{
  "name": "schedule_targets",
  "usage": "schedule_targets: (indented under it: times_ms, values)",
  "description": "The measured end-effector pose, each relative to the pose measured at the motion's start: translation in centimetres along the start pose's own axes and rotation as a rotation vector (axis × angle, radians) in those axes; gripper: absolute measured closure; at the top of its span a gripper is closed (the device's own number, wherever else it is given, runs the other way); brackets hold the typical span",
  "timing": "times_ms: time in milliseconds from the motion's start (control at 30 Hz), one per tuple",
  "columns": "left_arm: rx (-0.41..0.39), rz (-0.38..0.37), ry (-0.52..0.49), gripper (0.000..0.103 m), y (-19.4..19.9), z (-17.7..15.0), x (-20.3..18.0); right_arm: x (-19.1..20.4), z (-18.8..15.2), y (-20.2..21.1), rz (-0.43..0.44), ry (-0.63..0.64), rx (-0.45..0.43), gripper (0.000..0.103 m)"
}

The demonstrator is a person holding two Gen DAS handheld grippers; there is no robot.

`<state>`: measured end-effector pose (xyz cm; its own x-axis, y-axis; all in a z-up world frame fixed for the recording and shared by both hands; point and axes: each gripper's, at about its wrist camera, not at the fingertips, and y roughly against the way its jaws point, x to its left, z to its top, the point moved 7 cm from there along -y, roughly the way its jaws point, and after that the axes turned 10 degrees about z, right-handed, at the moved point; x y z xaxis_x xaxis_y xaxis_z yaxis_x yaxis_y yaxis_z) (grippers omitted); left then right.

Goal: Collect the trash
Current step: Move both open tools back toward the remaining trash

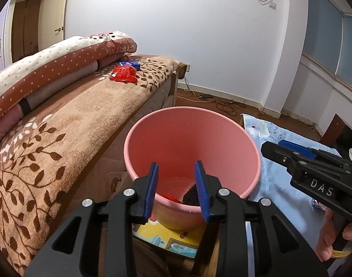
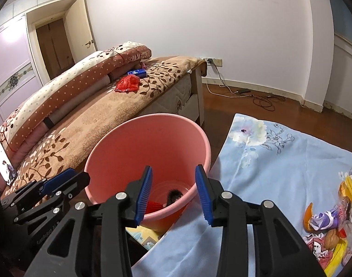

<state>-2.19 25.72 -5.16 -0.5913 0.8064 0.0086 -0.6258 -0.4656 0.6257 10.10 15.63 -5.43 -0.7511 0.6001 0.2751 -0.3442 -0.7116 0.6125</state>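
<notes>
A: What is the bin like?
B: Smooth pink plastic, round, tapering to the bottom, standing between the bed and the desk. Inside lie two things: a crinkled red wrapper and a dark fuzzy lump.

A: And the tongs?
B: Two pairs, black with ribbed blue pads. The left tongs stand apart over the near rim, holding nothing. The right tongs are likewise spread and bare, above the rim on the desk side. In the left view the right tongs show side-on at the right edge.

A: Where is the trash?
B: Mostly on the desk's pale blue flowered cloth: a heap of crumpled wrappers, orange peel and a walnut at the far right. I cannot count the pieces. On the bed's plush, leaf-patterned blanket lie two more: a shiny red bag and a blue packet just behind it, beside a rolled polka-dot quilt.

A: Anything in the way?
B: The bin's rim sits between the tongs and its contents.
</notes>
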Motion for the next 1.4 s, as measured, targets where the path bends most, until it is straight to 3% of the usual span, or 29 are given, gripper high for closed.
schedule_targets:
  times_ms: [467, 767, 1167, 1400]
  values:
    - [0.013, -0.028, -0.016, 0.07, 1.0, -0.4, -1.9, -1.4, -3.1, 3.4, -0.028, -0.023, 0.018, 0.065]
    - [0.0, -0.053, -0.063, 0.07, 2.1, -0.7, -4.3, -4.1, -5.7, 8.6, -0.091, -0.034, -0.006, 0.065]
    - [0.007, -0.134, -0.121, 0.07, 3.5, -1.9, -8.6, -13.0, -11.2, 18.2, -0.292, -0.189, -0.077, 0.061]
    - [0.013, -0.166, -0.151, 0.07, 4.0, -2.5, -10.6, -16.8, -13.9, 20.8, -0.353, -0.298, -0.086, 0.059]
